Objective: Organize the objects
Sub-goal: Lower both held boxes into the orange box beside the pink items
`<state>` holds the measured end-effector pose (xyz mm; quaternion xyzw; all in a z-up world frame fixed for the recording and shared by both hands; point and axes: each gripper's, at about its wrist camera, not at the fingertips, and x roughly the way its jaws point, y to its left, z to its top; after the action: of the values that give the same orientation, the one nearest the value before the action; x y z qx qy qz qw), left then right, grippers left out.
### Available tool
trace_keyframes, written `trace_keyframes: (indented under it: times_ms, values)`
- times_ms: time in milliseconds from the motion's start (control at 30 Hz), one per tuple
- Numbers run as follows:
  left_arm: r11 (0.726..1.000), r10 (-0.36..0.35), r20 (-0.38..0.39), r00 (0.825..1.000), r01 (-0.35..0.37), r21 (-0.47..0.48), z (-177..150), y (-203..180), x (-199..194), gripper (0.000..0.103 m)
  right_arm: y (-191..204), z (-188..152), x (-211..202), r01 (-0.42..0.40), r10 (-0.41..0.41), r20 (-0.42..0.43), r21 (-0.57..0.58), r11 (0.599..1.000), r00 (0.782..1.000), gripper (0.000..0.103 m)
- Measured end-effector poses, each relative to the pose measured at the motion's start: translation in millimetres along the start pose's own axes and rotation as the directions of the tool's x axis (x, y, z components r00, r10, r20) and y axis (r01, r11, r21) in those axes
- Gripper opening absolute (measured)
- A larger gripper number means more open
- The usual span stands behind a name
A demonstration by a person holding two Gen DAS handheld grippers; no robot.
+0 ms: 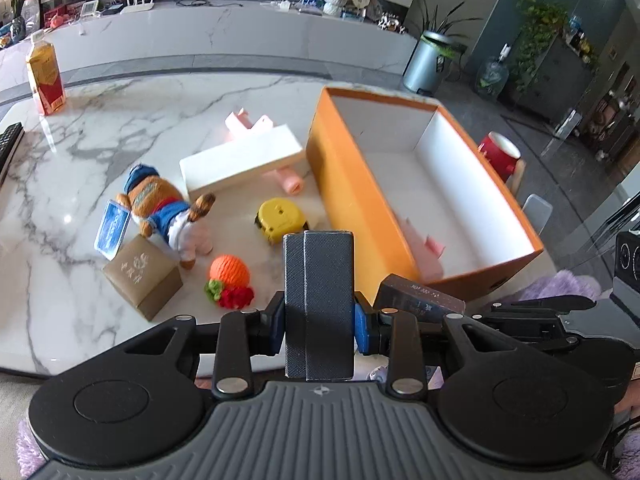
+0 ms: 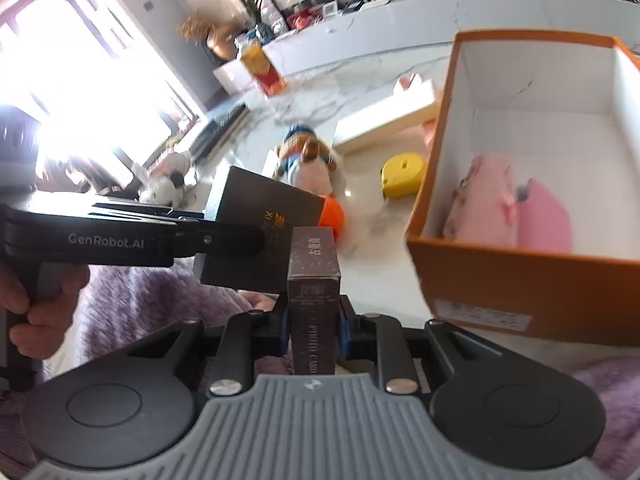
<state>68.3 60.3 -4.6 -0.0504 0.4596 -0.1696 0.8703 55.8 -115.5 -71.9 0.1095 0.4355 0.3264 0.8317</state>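
Two items are held at once, mid carry-to-box. A dark grey case (image 1: pixel 319 304) is clamped upright in the left tool (image 1: pixel 319 322); a slim dark card box (image 2: pixel 314 300) is pinched in the right tool (image 2: pixel 314 326). Both are lifted near the worktop (image 1: pixel 100 140) edge, w/ the orange box (image 1: pixel 352 184) just to the right, pink items already inside. Next, prob.: each item is to be carried over the rim, lowered into free space & released w/o knocking the wall.
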Motion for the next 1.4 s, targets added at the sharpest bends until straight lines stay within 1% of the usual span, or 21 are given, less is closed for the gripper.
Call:
trace_keyframes:
  times_ms: [100, 200, 300, 400, 500, 633, 700, 767, 833, 900, 1000, 1133, 1200, 1267, 1400]
  values:
    - [0.999, -0.047, 0.044, 0.998, 0.046, 0.012, 18.0, -13.2, -9.4, 0.038, -6.3, 16.4, -34.8, 0.016, -0.018, 0.052, 0.032, 0.999, 0.998, 0.024]
    - [0.994, -0.102, 0.084, 0.991, 0.099, 0.037, 36.8, -30.1, -16.6, 0.038, -17.8, 35.0, -68.7, 0.035, -0.043, 0.106, 0.072, 0.997, 0.993, 0.024]
    - [0.986, -0.160, 0.110, 0.981, 0.154, 0.061, 55.2, -48.4, -16.0, 0.038, -34.8, 55.0, -98.0, 0.091, -0.107, 0.133, 0.118, 0.989, 0.985, 0.024]
    - [0.978, -0.202, 0.110, 0.973, 0.196, 0.070, 69.0, -65.0, -2.4, 0.038, -50.5, 73.2, -113.6, 0.176, -0.194, 0.133, 0.134, 0.975, 0.972, 0.024]
    - [0.974, -0.225, 0.082, 0.971, 0.221, 0.054, 77.6, -78.0, 25.6, 0.038, -64.7, 85.7, -117.2, 0.258, -0.273, 0.096, 0.143, 0.955, 0.957, 0.024]
    - [0.959, -0.282, 0.004, 0.959, 0.282, -0.041, 80.5, -85.3, 73.9, 0.038, -89.9, 96.5, -109.4, 0.304, -0.307, -0.003, 0.154, 0.940, 0.952, 0.024]
    - [0.948, -0.308, -0.030, 0.951, 0.304, -0.089, 79.6, -87.8, 96.3, 0.038, -98.4, 105.0, -101.1, 0.336, -0.333, -0.046, 0.136, 0.932, 0.942, 0.024]
    - [0.941, -0.324, -0.069, 0.943, 0.314, -0.131, 77.2, -89.1, 116.6, 0.038, -105.8, 106.1, -96.4, 0.363, -0.354, -0.085, 0.117, 0.925, 0.931, 0.024]
    - [0.935, -0.331, -0.110, 0.937, 0.310, -0.170, 74.4, -89.9, 136.6, 0.038, -112.1, 111.3, -93.2, 0.377, -0.365, -0.114, 0.108, 0.920, 0.924, 0.024]
    - [0.939, -0.314, -0.139, 0.939, 0.285, -0.193, 72.1, -90.0, 153.2, 0.038, -115.3, 115.8, -91.2, 0.396, -0.383, -0.136, 0.086, 0.914, 0.914, 0.024]
    - [0.933, -0.310, -0.183, 0.933, 0.262, -0.245, 70.1, -89.9, 173.7, 0.038, -125.2, 124.2, -81.4, 0.388, -0.371, -0.170, 0.079, 0.918, 0.913, 0.024]
    - [0.955, -0.246, -0.265, 0.932, 0.186, -0.230, 68.8, -99.8, 191.7, 0.038, -132.4, 129.8, -68.6, 0.366, -0.342, -0.234, 0.064, 0.929, 0.910, 0.024]
    - [0.964, -0.211, -0.303, 0.929, 0.147, -0.221, 69.5, -102.5, 199.2, 0.038, -135.0, 131.1, -61.5, 0.371, -0.346, -0.268, 0.050, 0.927, 0.899, 0.024]
    - [0.968, -0.191, -0.332, 0.924, 0.120, -0.222, 67.5, -105.0, 204.2, 0.038, -139.6, 132.9, -55.5, 0.362, -0.333, -0.297, 0.049, 0.931, 0.895, 0.024]
    - [0.976, -0.143, -0.363, 0.921, 0.071, -0.205, 65.5, -111.4, 210.1, 0.038, -143.8, 135.4, -44.4, 0.353, -0.323, -0.344, 0.026, 0.935, 0.882, 0.024]
